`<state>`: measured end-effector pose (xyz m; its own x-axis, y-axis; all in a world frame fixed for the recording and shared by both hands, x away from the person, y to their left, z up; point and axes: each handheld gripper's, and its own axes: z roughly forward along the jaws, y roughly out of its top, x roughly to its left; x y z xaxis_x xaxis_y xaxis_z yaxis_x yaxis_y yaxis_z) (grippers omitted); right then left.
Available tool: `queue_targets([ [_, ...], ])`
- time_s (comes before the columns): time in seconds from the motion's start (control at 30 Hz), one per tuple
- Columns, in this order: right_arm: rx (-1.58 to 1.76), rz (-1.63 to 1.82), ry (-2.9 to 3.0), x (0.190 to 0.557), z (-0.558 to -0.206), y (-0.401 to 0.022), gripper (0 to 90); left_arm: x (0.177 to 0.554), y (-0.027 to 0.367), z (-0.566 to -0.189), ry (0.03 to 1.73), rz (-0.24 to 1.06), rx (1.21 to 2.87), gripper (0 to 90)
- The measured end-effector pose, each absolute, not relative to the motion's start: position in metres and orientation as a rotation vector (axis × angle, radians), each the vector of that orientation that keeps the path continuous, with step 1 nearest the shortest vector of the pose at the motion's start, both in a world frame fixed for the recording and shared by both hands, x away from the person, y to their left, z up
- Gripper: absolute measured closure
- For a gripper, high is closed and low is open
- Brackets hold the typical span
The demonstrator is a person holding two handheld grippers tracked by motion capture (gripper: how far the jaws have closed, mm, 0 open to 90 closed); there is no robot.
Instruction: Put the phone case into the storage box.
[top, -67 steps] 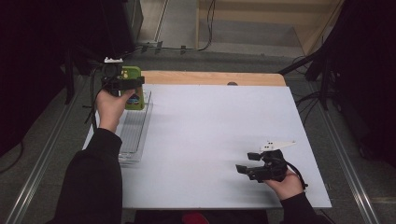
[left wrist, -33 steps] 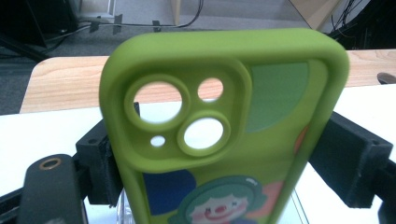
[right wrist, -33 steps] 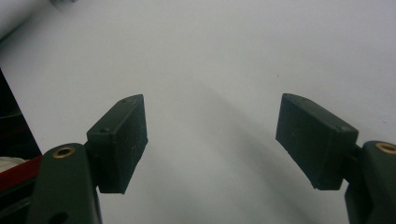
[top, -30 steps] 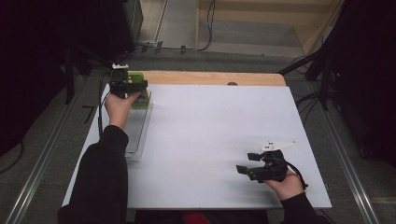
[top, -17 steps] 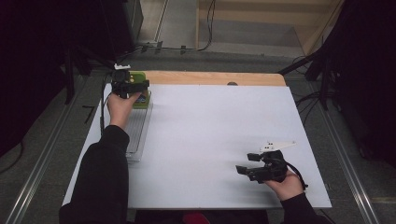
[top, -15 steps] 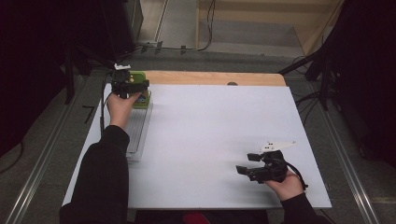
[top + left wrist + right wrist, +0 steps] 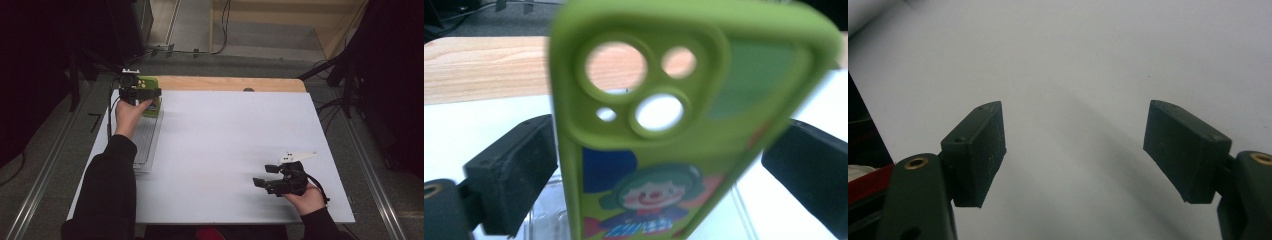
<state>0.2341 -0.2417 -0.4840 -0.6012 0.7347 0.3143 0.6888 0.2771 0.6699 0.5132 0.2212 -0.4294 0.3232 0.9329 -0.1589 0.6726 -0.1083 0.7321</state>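
At the far left corner of the white surface [image 7: 225,150]: left tongs [image 7: 141,93] just opened wider, green phone case [image 7: 684,130] standing upright between the jaws, both pads a little apart from its edges, so not gripped. Case resting at the far end of a clear tray [image 7: 145,145], clown picture on its back. Well to the right of the case, near the front edge: right tongs [image 7: 264,176] open, empty, over bare surface.
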Motion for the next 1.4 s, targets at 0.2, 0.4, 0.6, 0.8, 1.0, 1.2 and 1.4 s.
queue_targets([
  [0.2,1.377,1.245,2.463,0.234,-0.484,-0.242,23.2,0.511,0.222,-0.427,1.408,0.410,1.847,0.1],
  [0.4,1.377,1.245,2.463,0.234,-0.484,-0.241,23.3,0.509,0.223,-0.424,1.397,0.398,1.857,0.1],
  [0.6,1.375,1.240,2.464,0.234,-0.484,-0.241,23.2,0.505,0.224,-0.418,1.375,0.402,1.880,0.0],
  [0.8,1.373,1.242,2.466,0.234,-0.484,-0.241,23.3,0.499,0.227,-0.411,1.364,0.379,1.884,0.0],
  [1.0,1.372,1.242,2.465,0.234,-0.484,-0.241,23.2,0.493,0.228,-0.404,1.369,0.318,1.910,0.0],
  [1.2,1.373,1.243,2.465,0.234,-0.484,-0.241,23.3,0.486,0.228,-0.397,1.339,0.234,1.920,0.0],
  [1.4,1.373,1.244,2.464,0.234,-0.484,-0.241,23.3,0.478,0.224,-0.391,1.301,0.152,1.957,0.0],
])
